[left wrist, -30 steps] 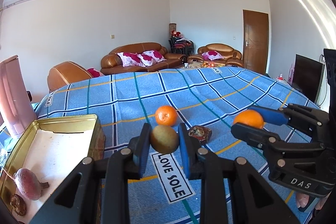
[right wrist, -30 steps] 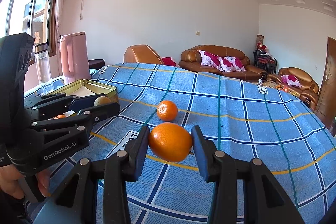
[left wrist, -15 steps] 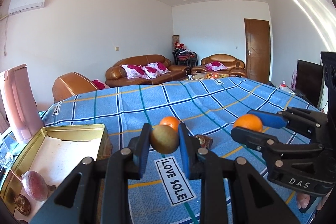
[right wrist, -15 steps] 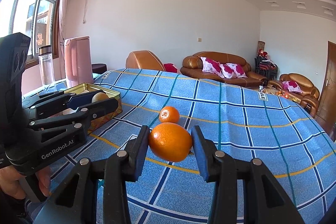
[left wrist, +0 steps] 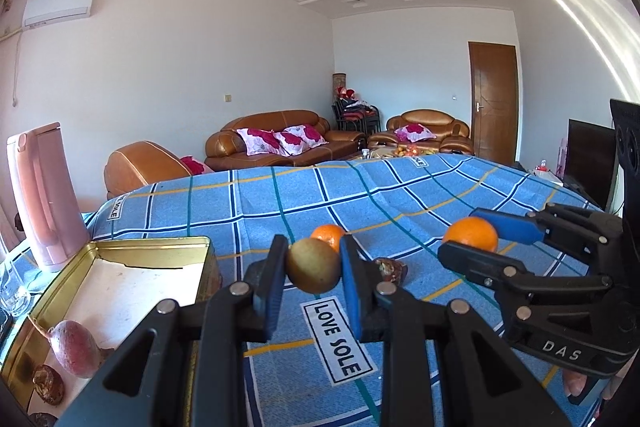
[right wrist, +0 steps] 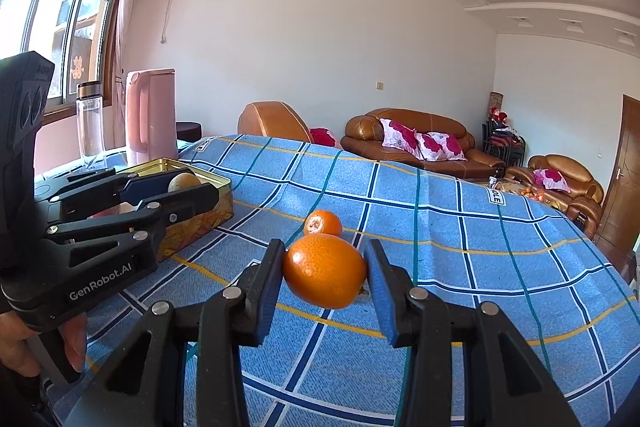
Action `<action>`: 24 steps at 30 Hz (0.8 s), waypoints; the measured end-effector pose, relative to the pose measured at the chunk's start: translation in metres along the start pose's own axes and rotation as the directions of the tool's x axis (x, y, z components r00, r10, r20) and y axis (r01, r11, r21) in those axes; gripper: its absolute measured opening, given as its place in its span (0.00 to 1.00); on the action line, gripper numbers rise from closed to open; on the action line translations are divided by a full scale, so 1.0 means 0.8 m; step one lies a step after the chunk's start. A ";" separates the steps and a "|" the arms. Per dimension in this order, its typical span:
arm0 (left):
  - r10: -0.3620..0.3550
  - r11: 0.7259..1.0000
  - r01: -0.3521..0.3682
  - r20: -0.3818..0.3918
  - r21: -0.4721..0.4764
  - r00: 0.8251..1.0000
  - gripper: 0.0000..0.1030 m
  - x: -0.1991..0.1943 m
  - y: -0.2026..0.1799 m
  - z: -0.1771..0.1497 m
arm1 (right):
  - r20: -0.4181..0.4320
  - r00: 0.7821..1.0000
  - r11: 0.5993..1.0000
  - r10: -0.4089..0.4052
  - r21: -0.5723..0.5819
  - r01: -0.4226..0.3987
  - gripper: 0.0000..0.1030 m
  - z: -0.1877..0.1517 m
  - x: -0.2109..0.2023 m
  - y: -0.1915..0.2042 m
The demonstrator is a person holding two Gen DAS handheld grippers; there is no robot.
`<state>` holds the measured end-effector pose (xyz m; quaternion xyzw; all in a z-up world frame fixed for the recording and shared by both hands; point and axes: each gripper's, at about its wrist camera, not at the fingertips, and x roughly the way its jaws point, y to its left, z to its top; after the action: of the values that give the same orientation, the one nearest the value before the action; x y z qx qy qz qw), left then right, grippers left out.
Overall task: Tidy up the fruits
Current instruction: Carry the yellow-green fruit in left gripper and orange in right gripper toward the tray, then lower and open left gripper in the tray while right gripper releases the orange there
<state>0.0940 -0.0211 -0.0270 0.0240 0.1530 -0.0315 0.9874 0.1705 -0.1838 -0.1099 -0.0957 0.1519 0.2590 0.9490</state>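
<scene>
My left gripper (left wrist: 314, 269) is shut on a yellow-brown round fruit (left wrist: 313, 270), held above the blue checked cloth just right of the gold tin (left wrist: 148, 247). My right gripper (right wrist: 325, 277) is shut on an orange (right wrist: 325, 275), also held above the cloth; it shows in the left wrist view (left wrist: 472, 234) too. A second orange (right wrist: 322, 223) lies on the cloth beyond both grippers. A dark brown dried fruit (left wrist: 390, 269) lies beside it. The tin holds a reddish root-like fruit (left wrist: 76, 349) and dark dried pieces (left wrist: 48, 383).
A pink kettle (left wrist: 44, 195) and a clear bottle (right wrist: 91, 123) stand at the table's left, behind the tin. The blue cloth (right wrist: 460, 227) covers the table. Sofas and a door lie beyond the far edge.
Both grippers have lifted and tilted upward with their fruits still held. The table and tin sit lower in both views.
</scene>
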 end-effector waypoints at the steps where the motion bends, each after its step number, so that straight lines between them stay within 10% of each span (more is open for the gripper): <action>1: 0.000 1.000 0.000 -0.001 -0.003 1.000 0.27 -0.001 0.001 0.000 | -0.001 1.000 1.000 0.001 0.000 -0.001 0.42 0.000 0.000 0.001; 24: 0.035 0.999 -0.035 0.009 -0.024 0.999 0.27 -0.055 0.041 -0.010 | -0.025 0.994 0.994 0.103 -0.024 -0.103 0.42 0.008 0.014 0.059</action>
<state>0.0521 0.0141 -0.0198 0.0149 0.1481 -0.0124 0.9888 0.1567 -0.1367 -0.1123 -0.1028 0.1646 0.3084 0.9313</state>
